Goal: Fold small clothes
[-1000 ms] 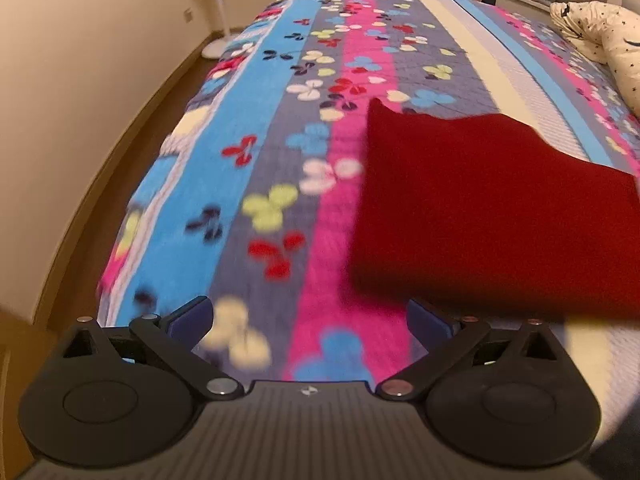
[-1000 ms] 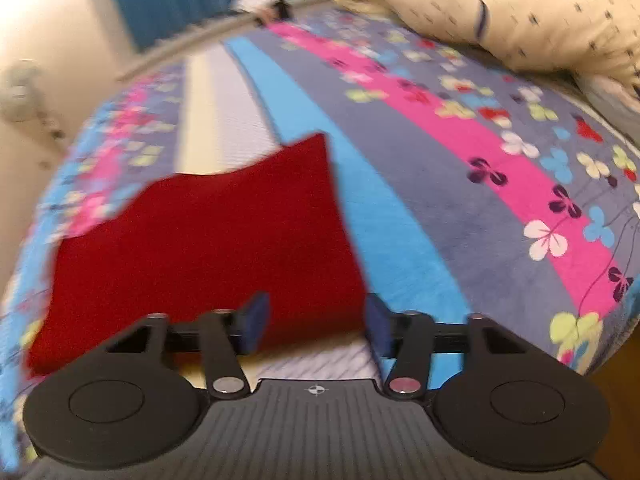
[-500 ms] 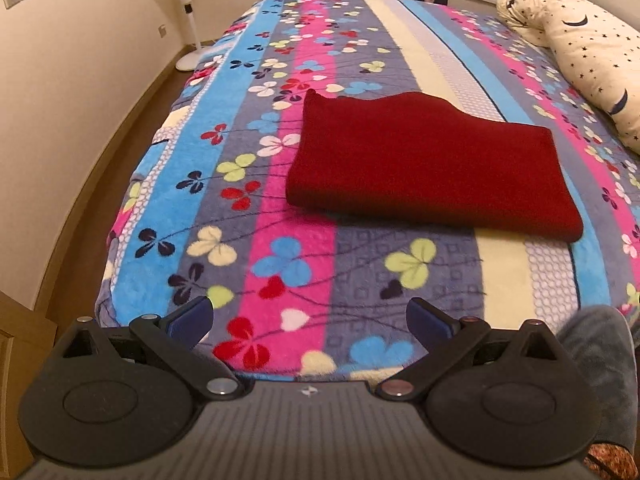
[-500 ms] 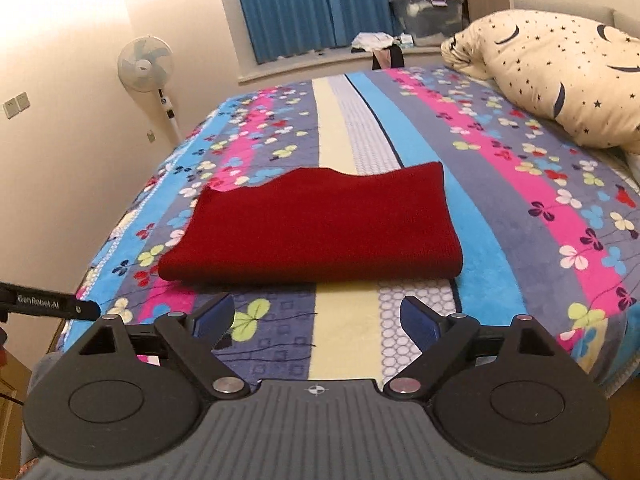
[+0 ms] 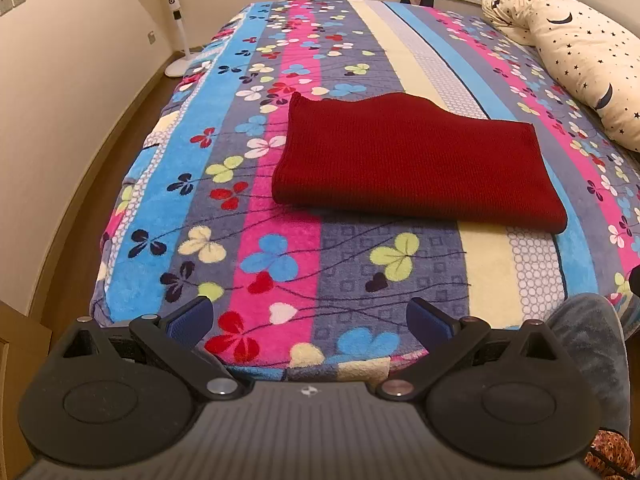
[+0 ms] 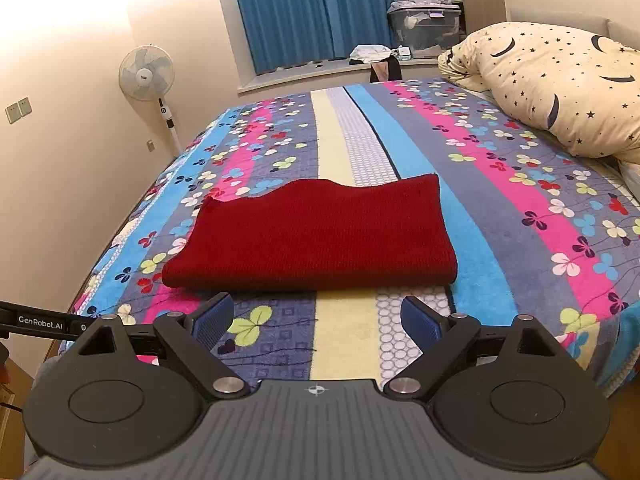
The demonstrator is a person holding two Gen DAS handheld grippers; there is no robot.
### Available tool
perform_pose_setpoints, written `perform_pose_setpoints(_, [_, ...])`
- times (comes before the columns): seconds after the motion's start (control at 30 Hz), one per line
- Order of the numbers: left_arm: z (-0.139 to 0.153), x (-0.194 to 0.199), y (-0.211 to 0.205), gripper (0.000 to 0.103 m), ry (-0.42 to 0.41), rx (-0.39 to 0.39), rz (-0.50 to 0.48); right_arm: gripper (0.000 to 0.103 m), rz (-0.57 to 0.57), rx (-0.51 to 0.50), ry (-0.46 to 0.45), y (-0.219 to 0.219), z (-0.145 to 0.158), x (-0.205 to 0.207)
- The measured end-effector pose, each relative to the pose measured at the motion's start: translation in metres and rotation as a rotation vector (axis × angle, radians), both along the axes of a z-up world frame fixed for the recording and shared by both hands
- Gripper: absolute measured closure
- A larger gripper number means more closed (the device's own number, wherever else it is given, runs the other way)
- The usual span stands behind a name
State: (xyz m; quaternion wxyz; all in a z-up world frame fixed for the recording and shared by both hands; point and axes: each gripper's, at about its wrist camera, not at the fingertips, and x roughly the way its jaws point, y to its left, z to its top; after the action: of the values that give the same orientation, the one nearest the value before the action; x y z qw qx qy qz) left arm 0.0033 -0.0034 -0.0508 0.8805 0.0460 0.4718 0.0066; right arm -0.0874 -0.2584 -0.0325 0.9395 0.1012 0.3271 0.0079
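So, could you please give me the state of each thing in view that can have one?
Dark red knitted garment: folded, lying flat on the striped floral fleece blanket.
Left tool: open, empty, short of the garment.
Right tool: open, empty, short of the garment.
White pedestal fan: upright; running or not, cannot tell.
Blue curtains: drawn shut.

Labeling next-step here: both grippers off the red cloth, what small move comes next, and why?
Probably none on this piece: the red knit cloth lies folded flat on the blanket, and the left gripper and right gripper are open, clear of it. I'd keep them back.
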Motion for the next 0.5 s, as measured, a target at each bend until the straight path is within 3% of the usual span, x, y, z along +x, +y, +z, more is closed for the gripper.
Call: perform_pose_setpoints(0.5, [-0.0070,0.0093,0.0001,0.000,0.029,0.006,0.005,0.012,0.001,0.017,0.048,-0.0025,-0.0086,0.0088])
